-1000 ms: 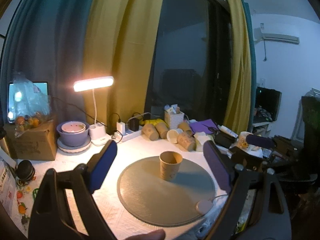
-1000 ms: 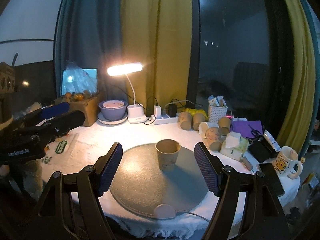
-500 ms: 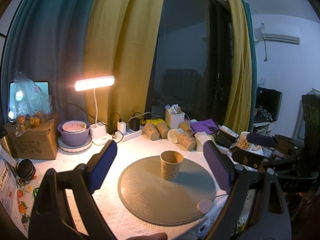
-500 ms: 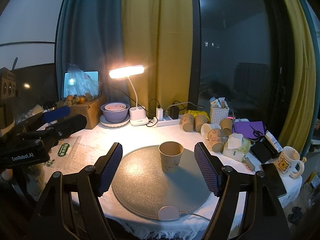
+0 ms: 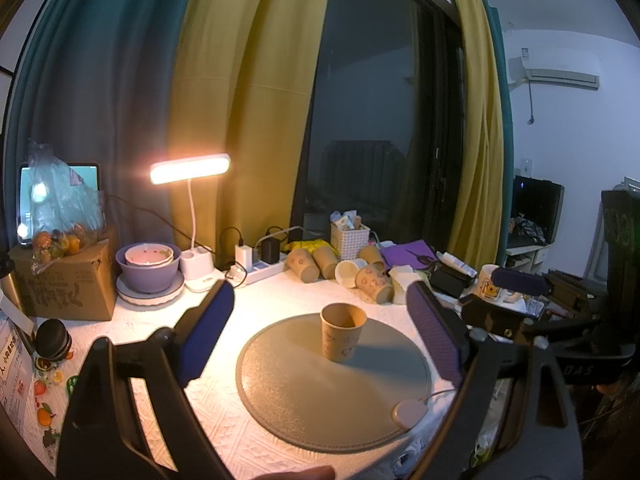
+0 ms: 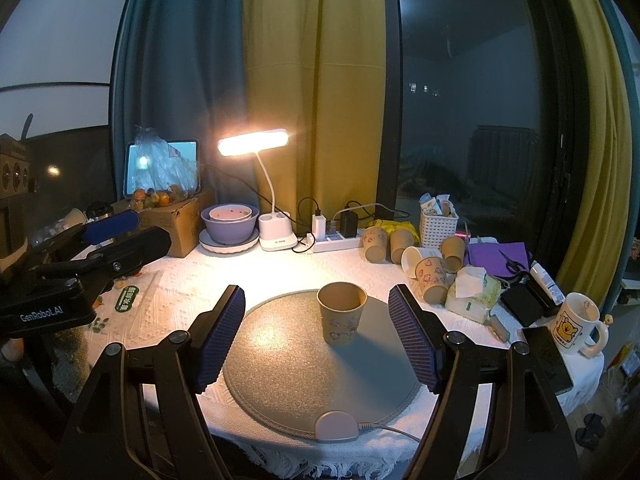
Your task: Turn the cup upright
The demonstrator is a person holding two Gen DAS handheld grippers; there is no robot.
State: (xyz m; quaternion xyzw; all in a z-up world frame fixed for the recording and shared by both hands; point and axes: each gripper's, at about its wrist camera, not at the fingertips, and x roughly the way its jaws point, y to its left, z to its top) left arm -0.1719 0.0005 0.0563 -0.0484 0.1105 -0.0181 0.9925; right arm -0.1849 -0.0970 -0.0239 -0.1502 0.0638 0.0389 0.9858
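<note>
A brown paper cup (image 5: 343, 332) stands upright, mouth up, on a round grey mat (image 5: 312, 392) on the white table; it also shows in the right wrist view (image 6: 342, 313) on the mat (image 6: 288, 376). My left gripper (image 5: 320, 336) is open and empty, held back from the cup. My right gripper (image 6: 318, 336) is open and empty, also short of the cup. Each gripper shows at the other view's edge: the right one (image 5: 508, 292), the left one (image 6: 116, 232).
Several paper cups (image 6: 416, 256) lie on their sides behind the mat, by a white basket (image 6: 438, 228). A lit desk lamp (image 6: 256, 148), power strip (image 6: 336, 242), purple bowls (image 6: 230, 224), cardboard box (image 5: 68, 280) and a bear mug (image 6: 576, 324) ring the table.
Both grippers have drawn back and risen slightly, so the cup and mat sit a little lower and farther in view. The cup has not moved.
</note>
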